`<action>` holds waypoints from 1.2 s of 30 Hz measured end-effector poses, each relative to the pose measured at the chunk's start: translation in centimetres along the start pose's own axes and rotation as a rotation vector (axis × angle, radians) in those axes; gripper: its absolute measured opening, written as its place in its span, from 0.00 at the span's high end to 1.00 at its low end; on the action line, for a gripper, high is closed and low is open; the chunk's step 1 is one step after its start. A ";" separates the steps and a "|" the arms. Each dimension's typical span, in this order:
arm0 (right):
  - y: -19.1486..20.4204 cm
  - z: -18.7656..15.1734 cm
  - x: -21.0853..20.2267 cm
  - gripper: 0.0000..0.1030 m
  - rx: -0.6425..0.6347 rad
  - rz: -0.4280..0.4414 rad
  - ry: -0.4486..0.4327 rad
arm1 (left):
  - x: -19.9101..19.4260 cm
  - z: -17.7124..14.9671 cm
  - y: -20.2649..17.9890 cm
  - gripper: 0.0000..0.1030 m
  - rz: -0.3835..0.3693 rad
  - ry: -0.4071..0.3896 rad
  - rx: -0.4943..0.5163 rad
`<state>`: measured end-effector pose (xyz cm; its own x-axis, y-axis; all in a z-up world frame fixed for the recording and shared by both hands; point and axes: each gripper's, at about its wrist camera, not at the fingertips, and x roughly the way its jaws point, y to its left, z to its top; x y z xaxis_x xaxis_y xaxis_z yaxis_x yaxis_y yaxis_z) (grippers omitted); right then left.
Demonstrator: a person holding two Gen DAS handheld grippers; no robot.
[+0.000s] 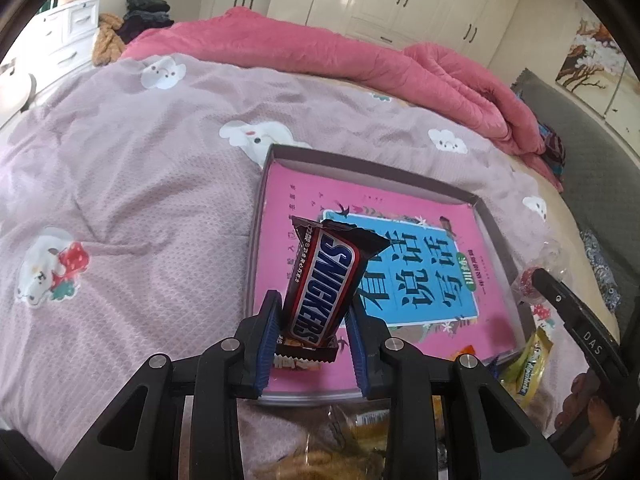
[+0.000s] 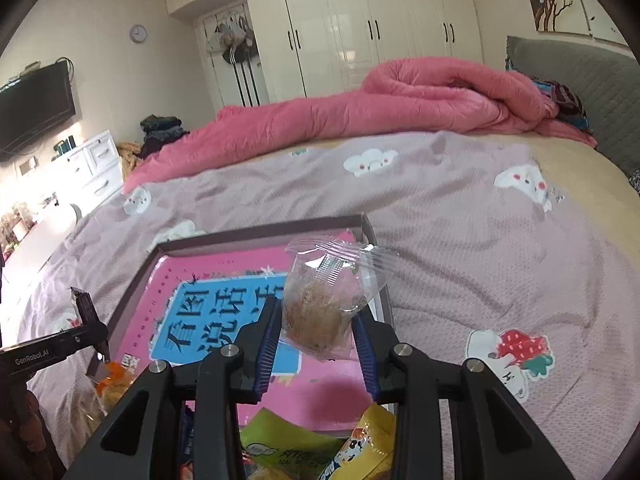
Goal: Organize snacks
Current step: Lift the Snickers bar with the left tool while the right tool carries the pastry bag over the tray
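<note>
My left gripper is shut on a brown Snickers bar and holds it upright above the near left part of a shallow pink tray. A small wrapped snack lies in the tray under the bar. My right gripper is shut on a clear-wrapped pastry above the tray's right side. The right gripper shows at the right edge of the left wrist view, the left gripper at the left edge of the right wrist view.
The tray rests on a bed with a mauve cartoon sheet. Loose snack packets lie in front of the tray: green and yellow ones, an orange one, a green packet. A rolled pink quilt lies along the far side.
</note>
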<state>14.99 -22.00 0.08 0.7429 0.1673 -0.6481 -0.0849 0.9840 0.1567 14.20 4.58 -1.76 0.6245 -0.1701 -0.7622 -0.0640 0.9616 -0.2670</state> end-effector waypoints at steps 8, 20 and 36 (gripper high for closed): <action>0.4 -1.1 1.8 0.65 -0.028 -0.017 0.089 | 1.8 -0.6 -0.3 0.68 -0.003 0.054 0.017; 0.6 -2.2 2.1 0.65 -0.041 -0.019 0.151 | 2.7 -1.2 -0.6 0.68 -0.011 0.097 0.038; -0.5 -2.1 1.9 0.65 0.011 -0.017 0.163 | 2.3 -1.3 -0.3 0.68 -0.019 0.093 0.022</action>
<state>15.07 -22.01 -2.75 0.6262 0.1594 -0.7632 -0.0652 0.9862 0.1524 14.69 3.64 -4.18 0.5504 -0.2065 -0.8090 -0.0352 0.9623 -0.2696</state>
